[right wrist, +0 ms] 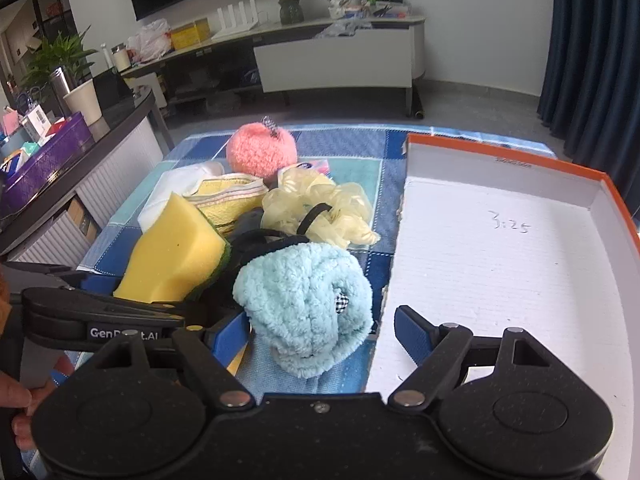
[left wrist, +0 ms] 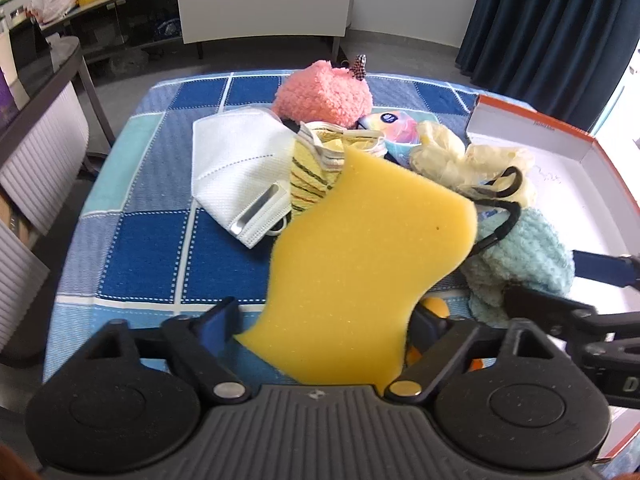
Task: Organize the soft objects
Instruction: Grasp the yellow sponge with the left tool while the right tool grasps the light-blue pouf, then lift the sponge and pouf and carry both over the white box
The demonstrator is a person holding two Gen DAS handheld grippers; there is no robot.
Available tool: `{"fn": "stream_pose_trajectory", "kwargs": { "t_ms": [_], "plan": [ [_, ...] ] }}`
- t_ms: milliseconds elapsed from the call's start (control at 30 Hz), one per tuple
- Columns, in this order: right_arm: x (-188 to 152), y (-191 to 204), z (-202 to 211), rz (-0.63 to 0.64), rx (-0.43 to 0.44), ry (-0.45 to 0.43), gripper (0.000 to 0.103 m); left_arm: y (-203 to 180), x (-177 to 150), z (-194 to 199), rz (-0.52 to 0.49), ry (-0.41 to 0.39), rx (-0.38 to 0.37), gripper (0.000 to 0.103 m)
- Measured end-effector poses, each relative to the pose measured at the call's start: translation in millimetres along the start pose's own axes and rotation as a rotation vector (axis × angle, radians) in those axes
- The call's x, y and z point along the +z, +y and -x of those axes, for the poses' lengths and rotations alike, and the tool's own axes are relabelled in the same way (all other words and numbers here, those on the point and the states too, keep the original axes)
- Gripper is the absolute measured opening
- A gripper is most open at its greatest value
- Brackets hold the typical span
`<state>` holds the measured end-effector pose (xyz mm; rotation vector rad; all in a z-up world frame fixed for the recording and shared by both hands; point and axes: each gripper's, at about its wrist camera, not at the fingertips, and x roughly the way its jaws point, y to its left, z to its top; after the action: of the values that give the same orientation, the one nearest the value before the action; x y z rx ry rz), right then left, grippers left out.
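My left gripper (left wrist: 324, 332) is shut on a yellow sponge (left wrist: 360, 264) and holds it over the blue checked cloth; the sponge also shows in the right wrist view (right wrist: 176, 252). My right gripper (right wrist: 316, 332) is open around a fluffy light-blue plush (right wrist: 308, 304), its fingers on either side of it. The plush also shows in the left wrist view (left wrist: 520, 260). Behind lie a pink plush (left wrist: 324, 94), a white face mask (left wrist: 240, 172), a yellow striped cloth (left wrist: 316, 168), pale yellow gloves (right wrist: 324, 208) and a black hair tie (left wrist: 500, 200).
A white box with orange rim (right wrist: 500, 264) lies open on the right of the cloth (left wrist: 160, 240). A colourful tissue pack (left wrist: 396, 128) lies behind the pile. A desk with clutter (right wrist: 60, 152) stands to the left, and a dark curtain (left wrist: 552, 20) hangs at the back right.
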<state>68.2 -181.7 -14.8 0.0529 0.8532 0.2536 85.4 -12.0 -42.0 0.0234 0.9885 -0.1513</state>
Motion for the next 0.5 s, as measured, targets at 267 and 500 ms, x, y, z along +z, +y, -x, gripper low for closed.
{"fn": "stream_pose_trajectory", "kwargs": {
  "t_ms": [267,500],
  "plan": [
    [5,0,-17,-0.023,0.07,0.034,0.065,1,-5,6,0.035,-0.034,-0.055,0.069],
    [-5,3,15,-0.009,0.088,0.023,0.057,4,-14,28,0.072,-0.068,-0.053,0.067]
  ]
}}
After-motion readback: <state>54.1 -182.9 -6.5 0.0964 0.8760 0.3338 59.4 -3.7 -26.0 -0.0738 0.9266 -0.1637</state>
